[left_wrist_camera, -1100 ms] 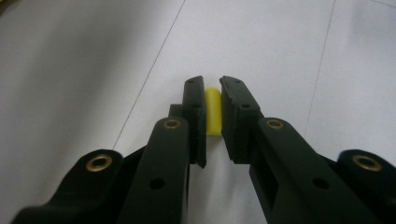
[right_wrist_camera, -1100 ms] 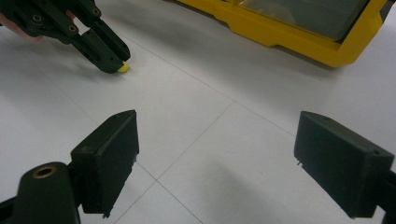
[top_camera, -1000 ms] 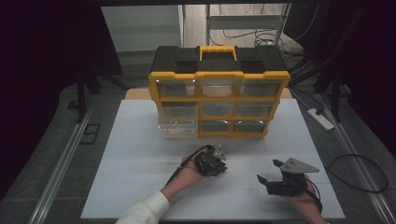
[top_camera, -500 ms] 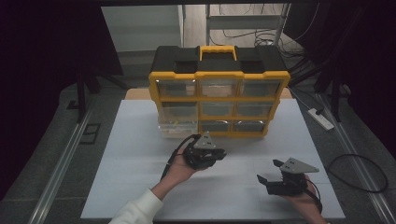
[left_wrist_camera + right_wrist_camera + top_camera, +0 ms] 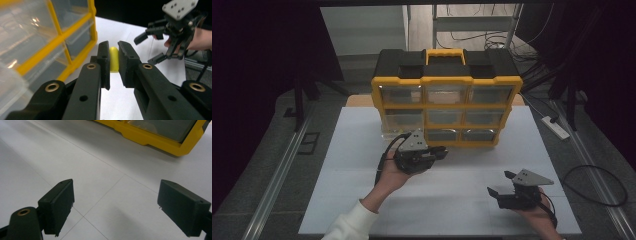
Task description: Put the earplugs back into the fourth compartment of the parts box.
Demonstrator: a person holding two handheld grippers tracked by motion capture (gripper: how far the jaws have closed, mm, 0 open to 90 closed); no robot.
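My left hand-held gripper (image 5: 443, 151), clamping one yellow piece (image 5: 114, 59), has advanced mid-frame toward the nine-drawer organizer (image 5: 446, 102); right hand-held gripper (image 5: 501, 183) gapes, lower right.

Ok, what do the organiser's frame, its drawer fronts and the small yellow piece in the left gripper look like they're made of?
The organiser frame looks like moulded yellow plastic, opaque with a soft sheen. The drawer fronts look like clear hard plastic: see-through, with glare patches. The small yellow piece, between the jaws of the left gripper, is smooth, matte and round-topped; possibly plastic or rubber, but I can't tell which.
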